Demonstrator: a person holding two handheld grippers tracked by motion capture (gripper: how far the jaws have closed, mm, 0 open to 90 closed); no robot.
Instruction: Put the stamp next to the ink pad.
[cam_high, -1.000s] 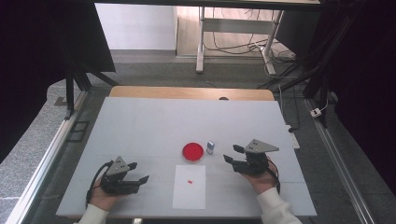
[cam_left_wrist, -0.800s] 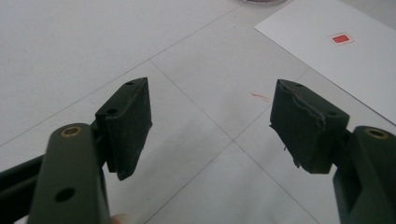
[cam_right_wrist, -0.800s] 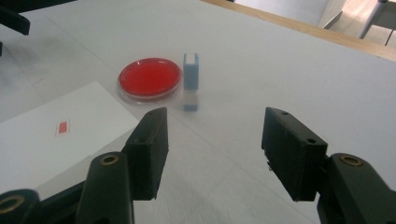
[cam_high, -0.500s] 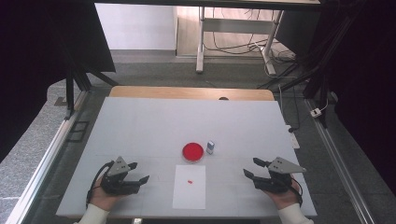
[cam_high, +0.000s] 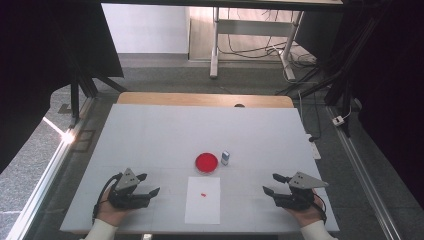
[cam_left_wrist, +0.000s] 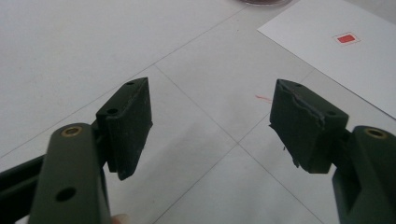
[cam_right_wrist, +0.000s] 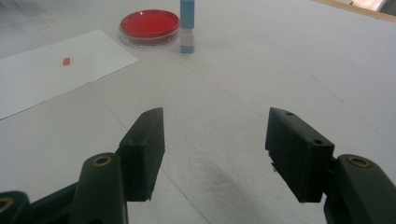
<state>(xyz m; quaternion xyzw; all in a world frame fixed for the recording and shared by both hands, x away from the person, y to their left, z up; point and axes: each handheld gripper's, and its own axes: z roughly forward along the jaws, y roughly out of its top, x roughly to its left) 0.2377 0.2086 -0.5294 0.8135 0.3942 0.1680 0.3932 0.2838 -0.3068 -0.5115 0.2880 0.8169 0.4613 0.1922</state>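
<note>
Blank white sheet (cam_high: 202, 200), small red mark (cam_high: 203, 194)

We see a round red dish (cam_high: 206, 162) lying flat near the middle of the worktop (cam_high: 150, 130), towards its near edge. Just beside it a small blue-and-white vial (cam_high: 225, 158) stands upright. A white sheet (cam_high: 202, 200) with a small red square (cam_high: 203, 194) lies flat at the near edge.

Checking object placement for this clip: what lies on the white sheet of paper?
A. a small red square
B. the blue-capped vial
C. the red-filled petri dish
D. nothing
A: a small red square lies on the paper, while the petri dish and vial stand beyond its far edge.
</note>
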